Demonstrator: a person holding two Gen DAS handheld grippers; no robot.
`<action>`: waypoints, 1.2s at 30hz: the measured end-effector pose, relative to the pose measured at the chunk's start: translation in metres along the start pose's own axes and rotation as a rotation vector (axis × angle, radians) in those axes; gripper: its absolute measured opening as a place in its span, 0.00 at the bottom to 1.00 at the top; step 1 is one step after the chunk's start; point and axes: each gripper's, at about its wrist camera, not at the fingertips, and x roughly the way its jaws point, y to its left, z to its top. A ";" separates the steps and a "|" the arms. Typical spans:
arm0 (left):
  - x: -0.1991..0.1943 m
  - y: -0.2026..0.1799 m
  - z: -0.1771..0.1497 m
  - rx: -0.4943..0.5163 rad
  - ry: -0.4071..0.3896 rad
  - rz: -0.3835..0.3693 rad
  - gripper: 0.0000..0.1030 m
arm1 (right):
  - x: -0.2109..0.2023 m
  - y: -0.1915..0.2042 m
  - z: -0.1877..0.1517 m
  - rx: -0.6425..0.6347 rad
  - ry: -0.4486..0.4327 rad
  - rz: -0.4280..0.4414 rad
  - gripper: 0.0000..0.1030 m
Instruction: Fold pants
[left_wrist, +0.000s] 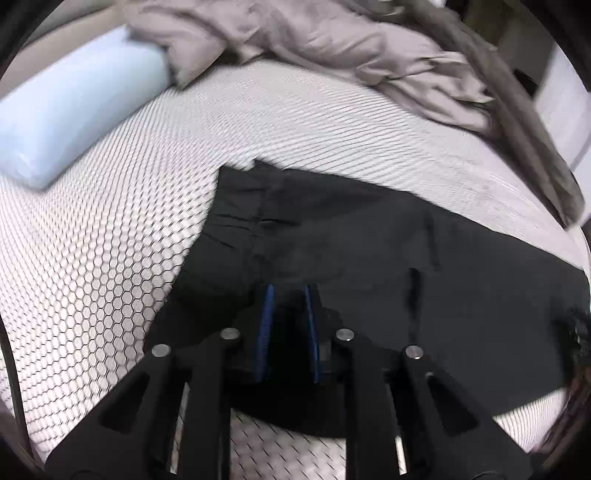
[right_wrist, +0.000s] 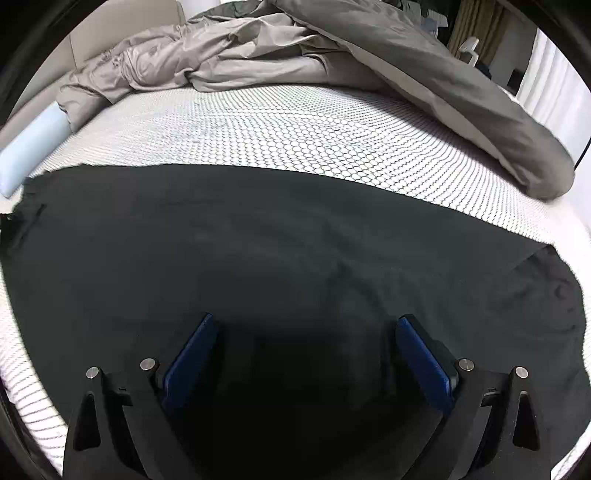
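Observation:
Black pants (left_wrist: 351, 236) lie spread on a white mattress with a black hexagon print (left_wrist: 110, 240). In the left wrist view the waist end lies at the upper left and my left gripper (left_wrist: 289, 291) stands low over the cloth, its blue pads (left_wrist: 266, 314) a narrow gap apart with dark fabric between them. In the right wrist view the pants (right_wrist: 277, 236) stretch across the mattress (right_wrist: 295, 133). My right gripper (right_wrist: 306, 321) is wide open just above the cloth, empty.
A crumpled grey duvet (right_wrist: 295, 55) lies along the far side of the bed and down the right. A pale blue bolster (left_wrist: 70, 114) lies at the far left. A chair and curtains stand beyond the bed at the upper right.

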 end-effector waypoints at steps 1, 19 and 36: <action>-0.008 -0.010 -0.007 0.043 -0.003 -0.038 0.15 | -0.004 -0.001 0.000 0.008 -0.007 0.028 0.97; -0.023 -0.157 -0.033 0.174 -0.112 -0.191 0.48 | -0.053 -0.081 -0.083 -0.065 0.040 -0.218 0.97; 0.036 -0.395 -0.109 0.547 0.097 -0.216 0.83 | -0.082 -0.247 -0.155 0.330 -0.027 -0.252 0.92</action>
